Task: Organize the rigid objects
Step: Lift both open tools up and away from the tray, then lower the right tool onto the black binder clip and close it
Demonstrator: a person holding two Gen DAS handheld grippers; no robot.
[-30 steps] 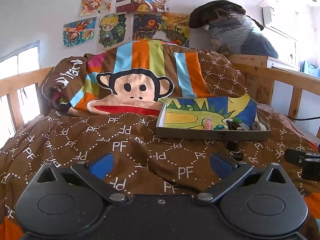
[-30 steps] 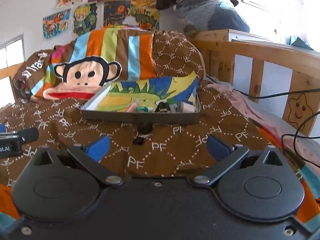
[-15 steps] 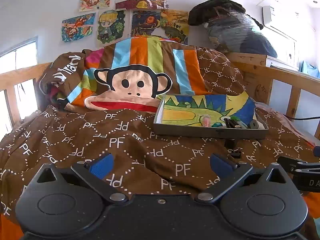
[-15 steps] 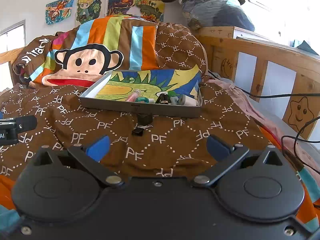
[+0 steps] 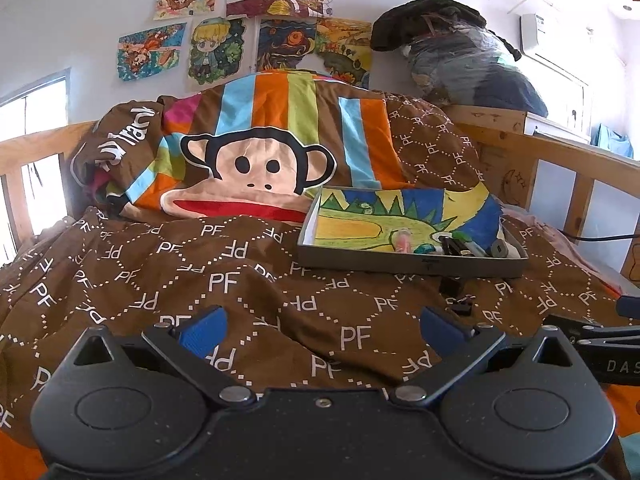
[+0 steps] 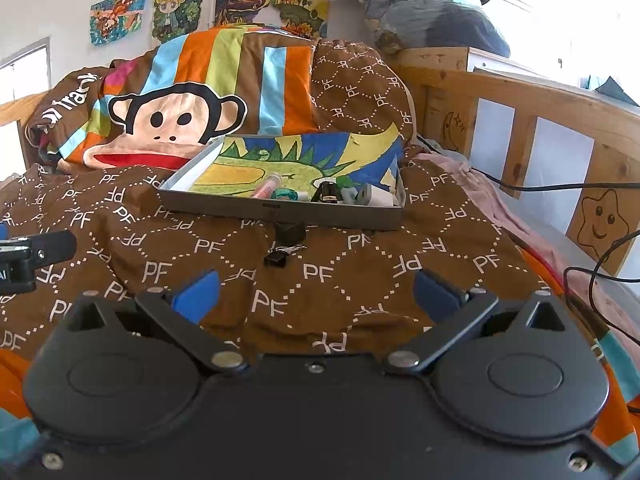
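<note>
Right, both claws gape, gripping nothing. The right claw (image 6: 316,290) should drop squarely over the binder clip (image 6: 277,258), then lift it into the tray (image 6: 280,210).

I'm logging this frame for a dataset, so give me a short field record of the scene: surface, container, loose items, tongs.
surface: brown PF-print quilt on a wooden-railed bed
container: grey tray with a coloured drawing inside, small items along its near edge
loose items: black binder clip and a black block on the quilt before the tray
left tongs: open, empty
right tongs: open, empty
</note>
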